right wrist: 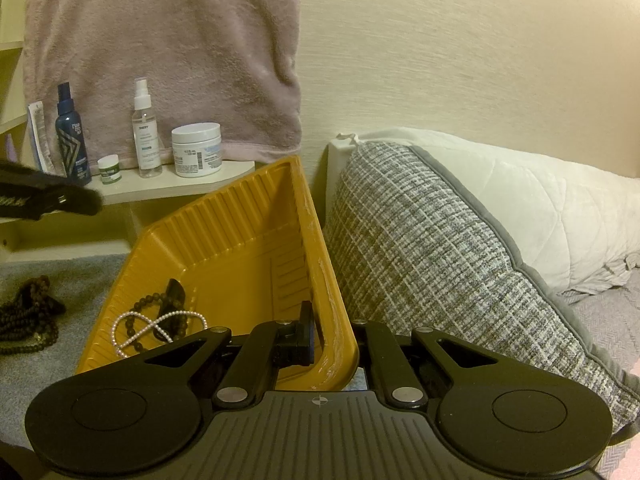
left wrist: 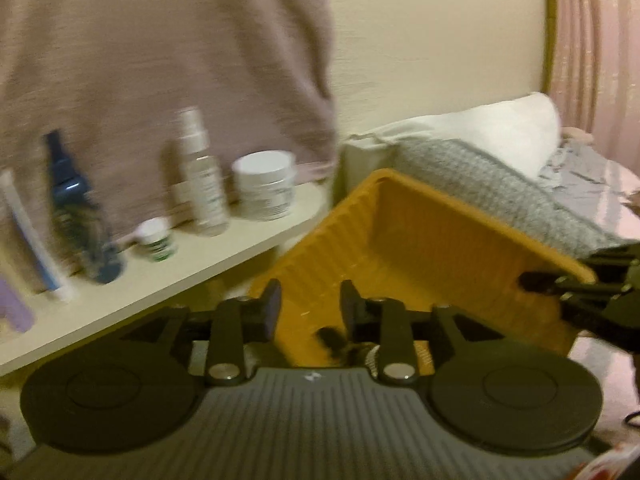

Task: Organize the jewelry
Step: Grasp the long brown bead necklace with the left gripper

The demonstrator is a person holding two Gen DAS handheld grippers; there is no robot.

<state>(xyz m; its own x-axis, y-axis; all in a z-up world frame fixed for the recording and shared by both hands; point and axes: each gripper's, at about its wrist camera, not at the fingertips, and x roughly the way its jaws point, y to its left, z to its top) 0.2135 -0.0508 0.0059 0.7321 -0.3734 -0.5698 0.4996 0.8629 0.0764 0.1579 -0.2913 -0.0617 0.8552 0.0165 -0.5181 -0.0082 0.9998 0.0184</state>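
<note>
In the yellow tray [right wrist: 240, 240], beads [right wrist: 156, 320], right tongs [right wrist: 320, 344] clamping its rim

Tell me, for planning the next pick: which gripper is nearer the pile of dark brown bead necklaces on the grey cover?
Left. The left gripper hangs on the same side of the orange plastic tray as the pile; the right gripper clamps the tray's opposite rim.

Two hand-held grippers, one parted, one clamped

The black two-finger left gripper [left wrist: 308, 308] points downward with its jaws partly apart and nothing pressed between the pads. The black two-finger right gripper [right wrist: 332, 330], to its right, sits with jaws closed on the near right rim of the orange ribbed plastic tray [right wrist: 256, 208].
</note>
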